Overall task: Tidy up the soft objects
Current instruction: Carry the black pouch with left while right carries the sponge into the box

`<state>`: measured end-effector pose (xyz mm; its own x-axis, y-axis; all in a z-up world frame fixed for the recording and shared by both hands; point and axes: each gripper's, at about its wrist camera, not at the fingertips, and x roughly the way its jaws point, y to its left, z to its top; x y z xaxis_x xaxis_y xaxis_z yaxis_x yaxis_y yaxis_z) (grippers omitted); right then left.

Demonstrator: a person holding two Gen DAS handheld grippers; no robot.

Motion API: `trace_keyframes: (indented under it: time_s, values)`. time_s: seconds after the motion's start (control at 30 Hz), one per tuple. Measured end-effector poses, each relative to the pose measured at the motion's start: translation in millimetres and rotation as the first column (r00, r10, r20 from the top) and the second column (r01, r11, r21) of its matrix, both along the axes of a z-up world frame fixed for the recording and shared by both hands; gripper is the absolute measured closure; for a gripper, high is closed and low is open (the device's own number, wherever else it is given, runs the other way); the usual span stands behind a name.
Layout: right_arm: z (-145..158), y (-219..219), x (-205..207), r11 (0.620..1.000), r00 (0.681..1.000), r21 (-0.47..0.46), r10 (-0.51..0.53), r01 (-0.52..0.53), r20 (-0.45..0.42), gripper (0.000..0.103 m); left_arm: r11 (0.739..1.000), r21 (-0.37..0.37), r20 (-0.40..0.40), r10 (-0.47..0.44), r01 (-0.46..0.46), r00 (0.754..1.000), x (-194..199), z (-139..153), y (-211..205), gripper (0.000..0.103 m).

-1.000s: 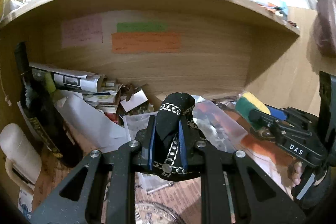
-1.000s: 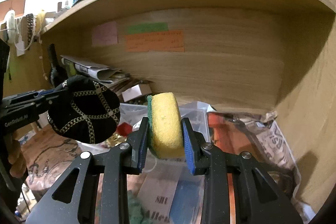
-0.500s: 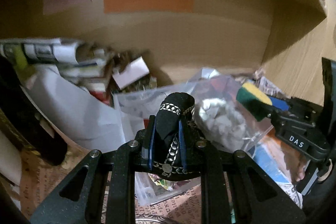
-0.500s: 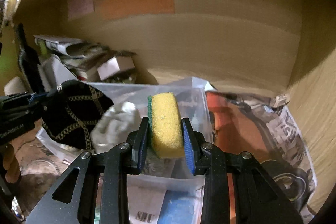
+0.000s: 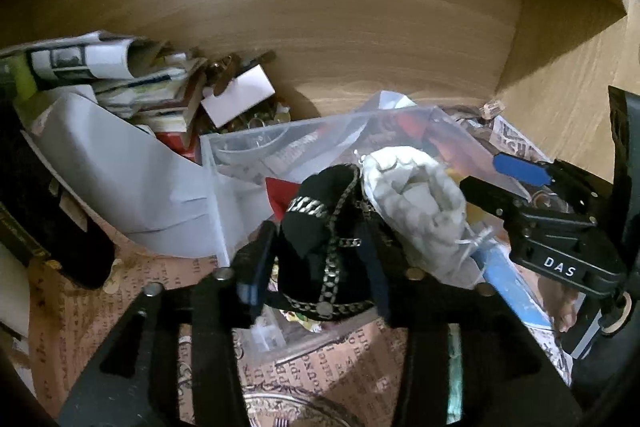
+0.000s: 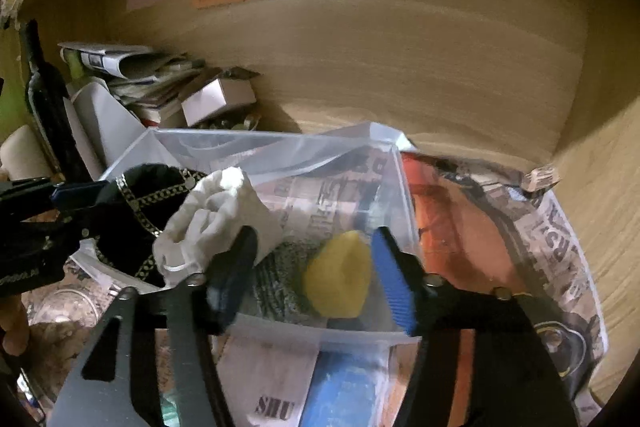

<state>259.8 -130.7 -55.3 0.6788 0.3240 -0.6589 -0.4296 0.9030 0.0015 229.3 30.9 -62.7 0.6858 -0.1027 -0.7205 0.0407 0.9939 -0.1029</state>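
Two soft things are at the clear plastic bin (image 6: pixel 400 187) right now, one per hand. Far left, rolled newspapers (image 5: pixel 92 61) and a dark bottle (image 6: pixel 44 95) crowd the back of the shelf, well clear of my work. My left tongs (image 5: pixel 318 259) are spread a little, yet the black cap (image 5: pixel 324 235) with its chain trim sits between the pads; I cannot tell whether one pad grips it or it merely rests there. It hangs at the bin's left side, over the rim. It is light and floppy, so I would pinch a thick fold of cloth, not the slippery chain.

Just right of the cap, touching it, a crumpled white cloth (image 6: pixel 216 215) lies in the bin; limp stuff, best taken at a bunched ridge.

Further right, my right tongs (image 6: pixel 312 279) stand wide open above the bin, holding nothing. The yellow sponge (image 6: pixel 338 285) lies between them, apart from both pads, inside the bin on a grey knitted cloth (image 6: pixel 276 283). It is springy and weightless; squeeze its flat faces if it needs shifting.

Newspaper (image 6: pixel 560 255) lines the surface at far right.
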Motion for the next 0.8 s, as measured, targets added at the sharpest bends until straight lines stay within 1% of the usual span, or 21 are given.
trace_keyframes:
  time_s: [0.03,0.07,0.17,0.3,0.43,0.5,0.6,0.7,0.8]
  values:
    - [3.0,-1.0,-2.8,1.0,1.0,-0.001,-0.001,0.001,0.011,0.04,1.0,0.003,0.01,0.002,-0.002,1.0,-2.8,2.9,0.2,0.054]
    - [6.0,-2.1,-5.4,1.0,1.0,-0.001,-0.005,0.005,0.021,0.035,1.0,0.007,0.021,0.005,-0.005,1.0,-7.1,7.2,0.4,0.052]
    - [16.7,-6.3,-15.4,1.0,0.999,0.012,-0.013,0.012,0.049,0.026,1.0,0.017,0.056,0.01,-0.011,0.998,-20.7,19.6,-0.1,0.047]
    - [33.4,-10.1,-34.5,1.0,0.995,0.028,-0.008,0.006,0.095,0.021,0.999,0.028,0.109,0.023,-0.026,0.994,-40.2,33.9,-0.2,0.037]
    - [46.3,-12.7,-57.8,0.999,0.992,0.046,0.009,-0.015,0.127,0.016,0.999,0.03,0.146,0.03,-0.034,0.989,-63.0,44.0,0.3,0.03]
    - [47.1,-12.9,-69.9,0.998,0.991,0.055,0.021,-0.028,0.129,0.013,0.999,0.022,0.151,0.031,-0.035,0.988,-72.0,44.7,1.6,0.019]
    - [41.5,-12.6,-83.7,0.997,0.993,0.06,0.043,-0.05,0.112,0.01,0.999,0.019,0.156,0.035,-0.039,0.987,-83.4,41.3,1.1,0.011]
    - [27.2,-10.2,-95.2,0.995,0.995,0.065,0.072,-0.077,0.066,0.01,0.999,0.025,0.139,0.024,-0.028,0.99,-94.7,34.4,-1.9,0.011]
    - [7.2,-7.2,-103.6,0.992,0.995,0.08,0.102,-0.102,-0.004,0.01,1.0,0.015,0.104,0.016,-0.017,0.994,-103.5,23.6,-4.7,0.011]
